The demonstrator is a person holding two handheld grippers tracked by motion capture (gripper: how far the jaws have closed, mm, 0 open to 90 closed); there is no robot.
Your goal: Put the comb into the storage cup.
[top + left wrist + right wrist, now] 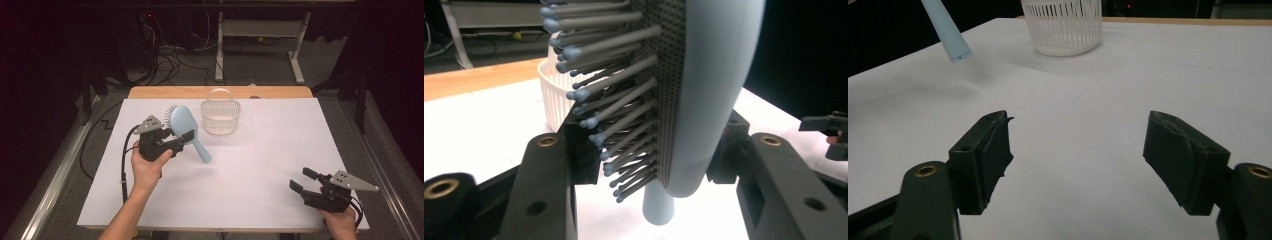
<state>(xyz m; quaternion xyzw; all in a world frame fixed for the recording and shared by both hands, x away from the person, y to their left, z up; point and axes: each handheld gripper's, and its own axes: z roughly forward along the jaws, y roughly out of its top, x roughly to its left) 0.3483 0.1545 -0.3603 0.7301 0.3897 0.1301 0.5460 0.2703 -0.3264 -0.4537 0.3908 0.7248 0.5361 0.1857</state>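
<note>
- High view: a light blue hairbrush (185, 127) is being held above the white table cover (250, 165) by the left gripper (182, 139), at the left half of the table, just left of the white basket (220, 117).
- The brush is being gripped at the lower part of its head, with the bristles turned up and to the left and the handle pointing down and to the right, its tip hanging clear of the cover.
- Left gripper view: the brush head (709, 90) is being pinched between the two black jaws, one pad pressing into the bristles (619, 125) and the other against the smooth back.
- The basket is being seen behind the bristles in that view, standing on the cover near the wooden table edge (220, 92).
- The right gripper (303, 181) is being held low over the near right corner of the cover, well apart from the brush and the basket.
- Right gripper view: its jaws are being kept spread wide with nothing between them, and the bare cover is being seen through the gap.
- In the same view the handle tip (948, 35) is being seen at the upper left, with the basket (1063, 27) farther back.
</note>
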